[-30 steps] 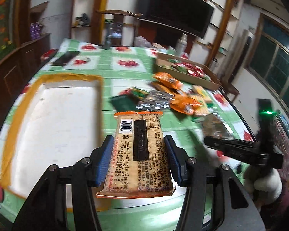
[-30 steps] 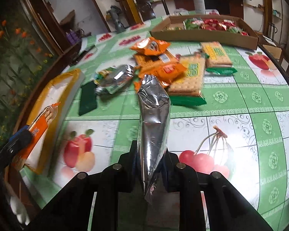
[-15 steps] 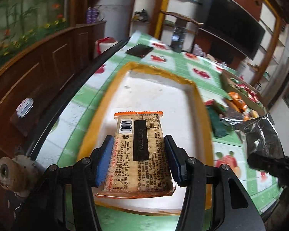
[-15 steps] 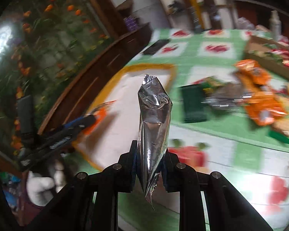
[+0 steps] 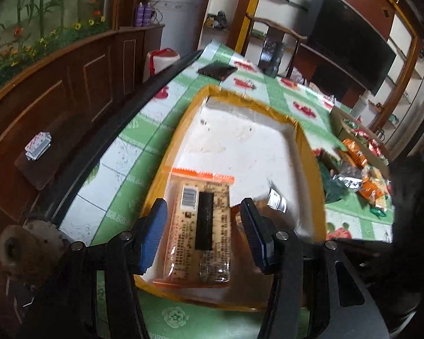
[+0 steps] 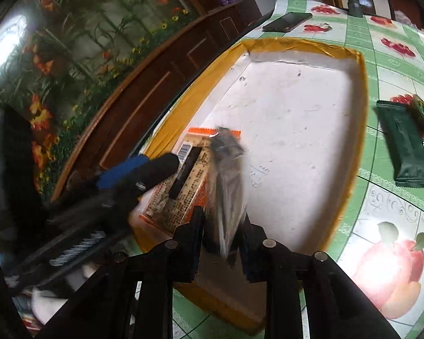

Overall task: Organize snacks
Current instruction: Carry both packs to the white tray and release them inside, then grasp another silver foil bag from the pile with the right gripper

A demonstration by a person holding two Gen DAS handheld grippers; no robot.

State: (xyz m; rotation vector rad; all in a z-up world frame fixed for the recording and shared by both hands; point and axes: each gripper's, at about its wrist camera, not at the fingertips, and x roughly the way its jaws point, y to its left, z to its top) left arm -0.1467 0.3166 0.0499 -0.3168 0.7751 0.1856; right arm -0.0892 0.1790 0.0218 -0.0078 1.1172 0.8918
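A white tray with a yellow rim (image 5: 240, 147) (image 6: 296, 99) lies on the green fruit-print tablecloth. In its near left corner lies a clear cracker packet with orange ends (image 5: 200, 226) (image 6: 183, 180). My left gripper (image 5: 205, 231) straddles the packet; its jaws are opening and a gap shows between each blue pad and the packet. A silver foil pouch (image 6: 227, 175), blurred, stands beside the cracker packet between the jaws of my right gripper (image 6: 222, 226). Those jaws are opening and no longer press on it. The pouch's tip (image 5: 277, 200) shows in the left wrist view.
A black phone (image 5: 217, 70) (image 6: 287, 21) lies beyond the tray. A dark green packet (image 6: 404, 147) and a pile of orange and silver snacks (image 5: 359, 175) lie to the tray's right. A wooden cabinet (image 5: 56, 99) runs along the table's left edge.
Both grippers have swung left from the snack pile to the tray's near corner. The left jaws have parted from the cracker packet. The right jaws have loosened on the silver pouch.
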